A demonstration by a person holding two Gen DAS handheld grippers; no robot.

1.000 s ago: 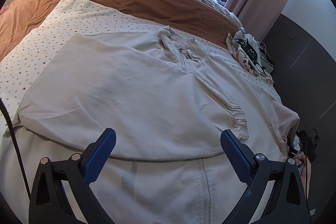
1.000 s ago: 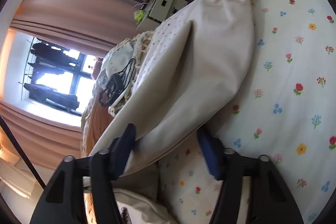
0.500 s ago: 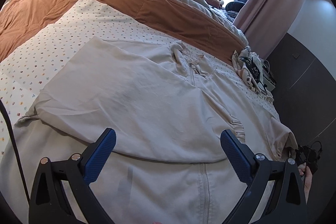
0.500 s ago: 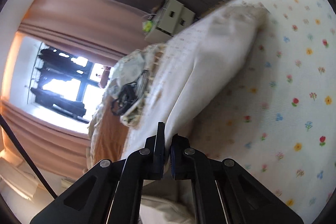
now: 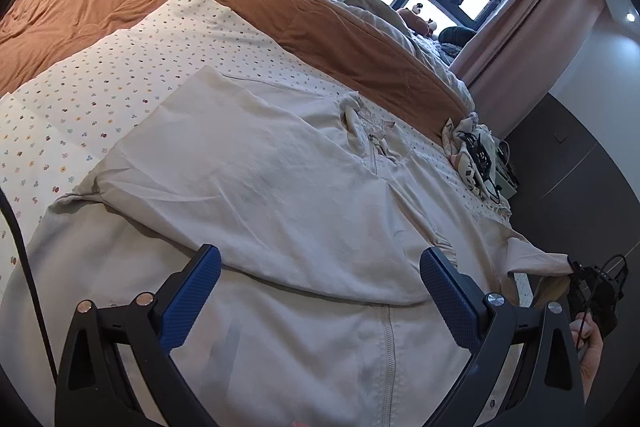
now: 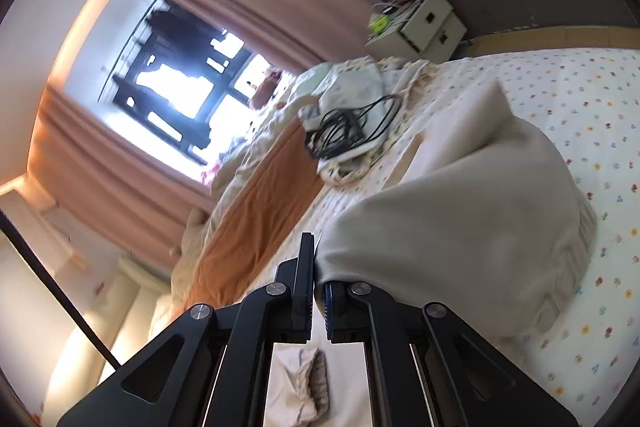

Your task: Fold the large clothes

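Softly creased beige jacket (image 5: 288,195) sleeve (image 6: 460,227) pinched by right gripper (image 6: 318,267).

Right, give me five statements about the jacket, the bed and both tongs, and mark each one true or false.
1. The right tongs are shut on the jacket's sleeve. True.
2. The left tongs grip the jacket's hem. False: they stand wide open above the jacket, with no cloth pinched between them.
3. The jacket lies on a flowered sheet. True.
4. The jacket's zip faces down, out of sight. False: it shows, running up the front.
5. A tangle of black cables lies on the bed beyond the sleeve. True.
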